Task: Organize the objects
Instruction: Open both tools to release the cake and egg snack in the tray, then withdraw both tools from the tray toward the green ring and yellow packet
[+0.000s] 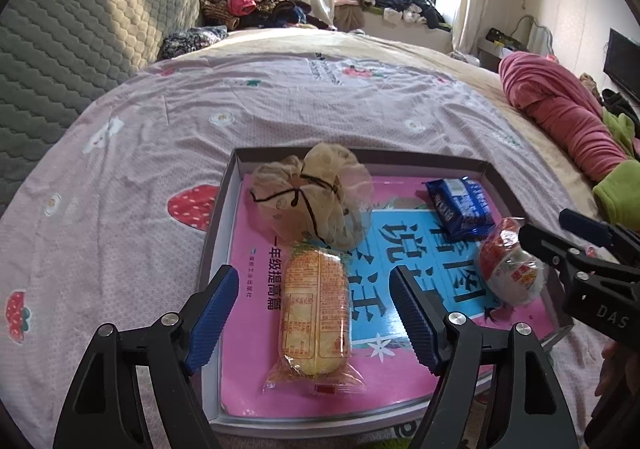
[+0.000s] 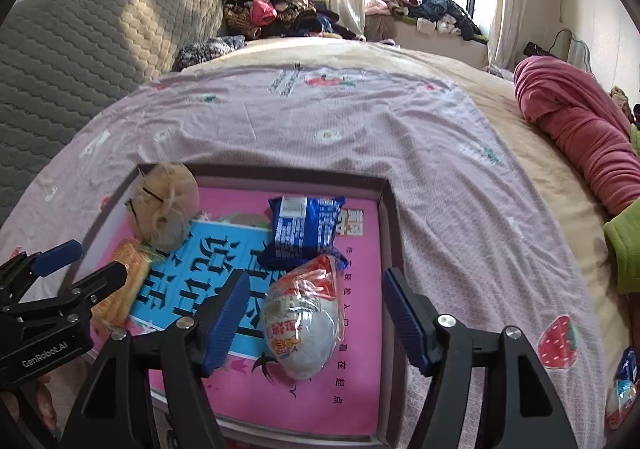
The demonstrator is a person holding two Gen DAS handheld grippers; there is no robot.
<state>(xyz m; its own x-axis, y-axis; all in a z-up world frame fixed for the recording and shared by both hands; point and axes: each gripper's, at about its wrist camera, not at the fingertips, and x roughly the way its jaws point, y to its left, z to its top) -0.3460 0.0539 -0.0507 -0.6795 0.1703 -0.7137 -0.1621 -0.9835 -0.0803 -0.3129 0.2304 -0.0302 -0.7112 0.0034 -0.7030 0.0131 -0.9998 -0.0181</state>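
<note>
Four items in tray (image 1: 224, 201), both grippers open above, bedspread (image 1: 280, 105) around.

Three snack packets (image 1: 316, 313), one scrunchie (image 1: 312, 195), one tray (image 1: 224, 209).

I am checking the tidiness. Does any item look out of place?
One small blue-and-white packet lies on the bedsheet, outside the shallow grey box that holds the other snacks. It sits near the picture's edge, so details are unclear.

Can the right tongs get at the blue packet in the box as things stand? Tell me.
Probably yes. The right tongs stand open, the blue packet lies uncovered just beyond them, but the red-and-white bag lies between and would need clearing from above.
</note>
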